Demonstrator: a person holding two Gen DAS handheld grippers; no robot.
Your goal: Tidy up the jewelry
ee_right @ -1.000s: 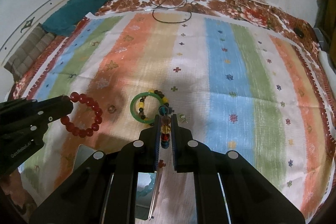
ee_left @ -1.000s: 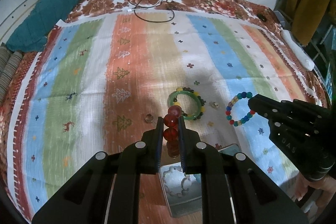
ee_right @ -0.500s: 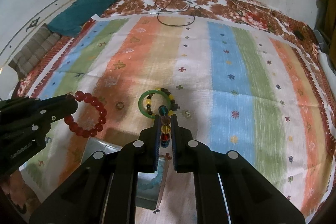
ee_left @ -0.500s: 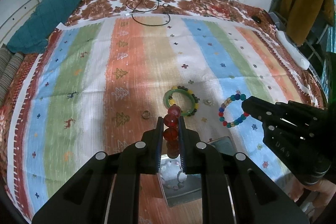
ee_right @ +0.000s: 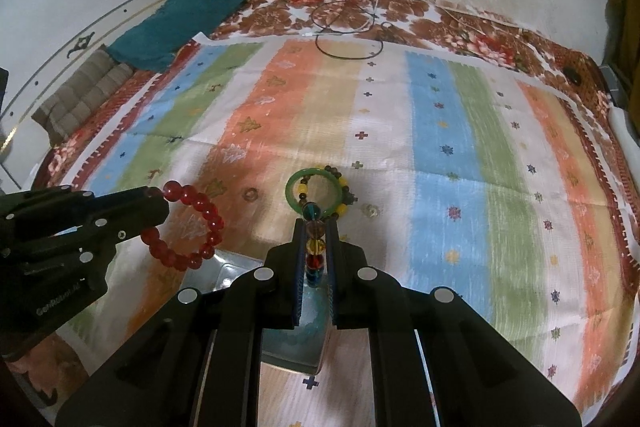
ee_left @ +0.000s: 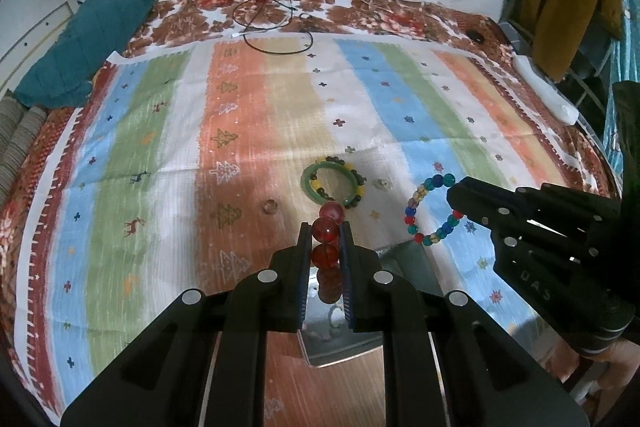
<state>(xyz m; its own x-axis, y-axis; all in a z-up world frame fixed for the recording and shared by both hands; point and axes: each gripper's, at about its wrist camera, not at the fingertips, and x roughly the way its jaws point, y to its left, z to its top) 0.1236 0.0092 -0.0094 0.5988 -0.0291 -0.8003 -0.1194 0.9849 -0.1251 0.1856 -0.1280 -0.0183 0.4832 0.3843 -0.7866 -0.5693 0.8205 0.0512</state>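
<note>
My left gripper (ee_left: pixel 325 233) is shut on a red bead bracelet (ee_left: pixel 327 229), which also shows in the right wrist view (ee_right: pixel 192 227), held above a metal box (ee_left: pixel 340 339). My right gripper (ee_right: pixel 316 231) is shut on a multicolour bead bracelet (ee_right: pixel 313 241), which also shows in the left wrist view (ee_left: pixel 428 209), held above the same box (ee_right: pixel 292 343). A green bangle (ee_left: pixel 329 183) lies on the striped cloth with a dark and yellow bead bracelet (ee_left: pixel 356 193) under it. A small ring (ee_left: pixel 270 206) and a small stud (ee_left: pixel 382 184) lie nearby.
The striped cloth (ee_left: pixel 240 131) covers a bed with a floral sheet. A teal pillow (ee_left: pixel 88 43) lies at the far left and a black cable (ee_left: pixel 276 23) at the far edge. A white object (ee_left: pixel 548 99) lies along the right edge.
Both grippers have risen and pulled back toward the near edge, each still holding its bracelet; the cloth items look farther away and more of the metal box is covered.
</note>
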